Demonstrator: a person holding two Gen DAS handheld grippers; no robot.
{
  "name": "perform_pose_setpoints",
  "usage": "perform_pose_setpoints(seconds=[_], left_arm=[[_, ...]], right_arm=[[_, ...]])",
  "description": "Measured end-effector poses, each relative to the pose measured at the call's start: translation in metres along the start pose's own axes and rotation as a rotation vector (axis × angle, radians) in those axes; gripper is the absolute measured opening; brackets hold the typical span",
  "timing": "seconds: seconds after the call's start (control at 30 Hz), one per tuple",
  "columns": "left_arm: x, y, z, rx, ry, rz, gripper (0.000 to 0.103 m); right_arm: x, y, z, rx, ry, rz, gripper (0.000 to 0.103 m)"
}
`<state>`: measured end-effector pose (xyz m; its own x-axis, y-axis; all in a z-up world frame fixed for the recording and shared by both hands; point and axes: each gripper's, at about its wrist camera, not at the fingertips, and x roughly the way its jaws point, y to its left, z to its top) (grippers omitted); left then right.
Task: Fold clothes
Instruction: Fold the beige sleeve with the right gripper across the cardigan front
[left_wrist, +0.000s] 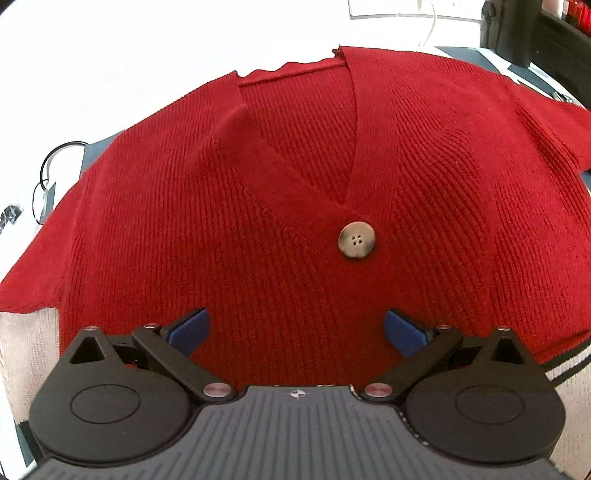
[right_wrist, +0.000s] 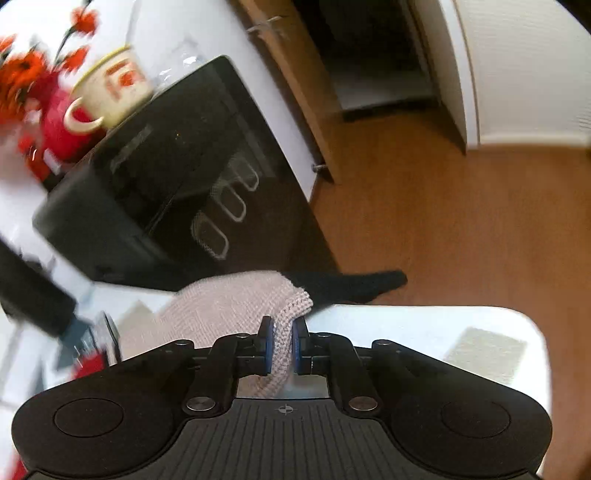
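A red knit cardigan (left_wrist: 280, 177) with a grey button (left_wrist: 357, 239) lies flat and fills the left wrist view. My left gripper (left_wrist: 297, 328) is open and empty just above the cardigan's lower part, below the button. A pale pink knit garment (right_wrist: 229, 306) shows in the right wrist view; my right gripper (right_wrist: 283, 345) is shut on its thick ribbed edge and holds it up over the white table (right_wrist: 424, 332). The same pale knit peeks out under the cardigan (left_wrist: 22, 347) at the lower left.
A black cabinet (right_wrist: 166, 192) stands beyond the table with a cream mug (right_wrist: 110, 88) and red flowers (right_wrist: 26, 74) on it. A dark cloth (right_wrist: 354, 284) hangs off the table edge. Wooden floor (right_wrist: 461, 221) lies to the right. Cables (left_wrist: 48, 177) lie left of the cardigan.
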<state>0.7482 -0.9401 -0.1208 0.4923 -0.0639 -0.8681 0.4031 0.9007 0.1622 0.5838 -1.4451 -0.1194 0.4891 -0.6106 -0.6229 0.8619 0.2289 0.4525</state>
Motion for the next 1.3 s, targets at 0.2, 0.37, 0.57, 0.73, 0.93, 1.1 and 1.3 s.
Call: perform_pose_setpoints(seconds=[0.2, 0.37, 0.57, 0.73, 0.93, 1.1, 1.3], left_arm=[[0.002, 0.001, -0.002, -0.031, 0.002, -0.028, 0.103], [0.006, 0.010, -0.003, -0.050, -0.003, -0.049, 0.103], [0.003, 0.014, -0.002, -0.036, -0.012, -0.073, 0.103], [-0.005, 0.023, -0.009, 0.000, -0.024, -0.084, 0.103], [-0.008, 0.047, -0.026, -0.045, -0.003, -0.140, 0.103], [-0.010, 0.067, -0.041, -0.079, -0.001, -0.176, 0.102], [-0.013, 0.089, -0.051, -0.113, -0.016, -0.205, 0.102]], right_arm=[[-0.002, 0.011, 0.039, 0.014, -0.112, 0.063, 0.007], [0.014, 0.023, 0.036, -0.075, -0.088, 0.019, 0.007], [0.005, 0.036, 0.023, -0.089, -0.070, 0.045, 0.007], [-0.031, 0.100, 0.003, -0.225, -0.078, 0.246, 0.007], [-0.071, 0.203, -0.056, -0.382, -0.029, 0.534, 0.007], [-0.088, 0.285, -0.138, -0.551, 0.084, 0.724, 0.007], [-0.111, 0.345, -0.249, -0.732, 0.247, 0.918, 0.007]])
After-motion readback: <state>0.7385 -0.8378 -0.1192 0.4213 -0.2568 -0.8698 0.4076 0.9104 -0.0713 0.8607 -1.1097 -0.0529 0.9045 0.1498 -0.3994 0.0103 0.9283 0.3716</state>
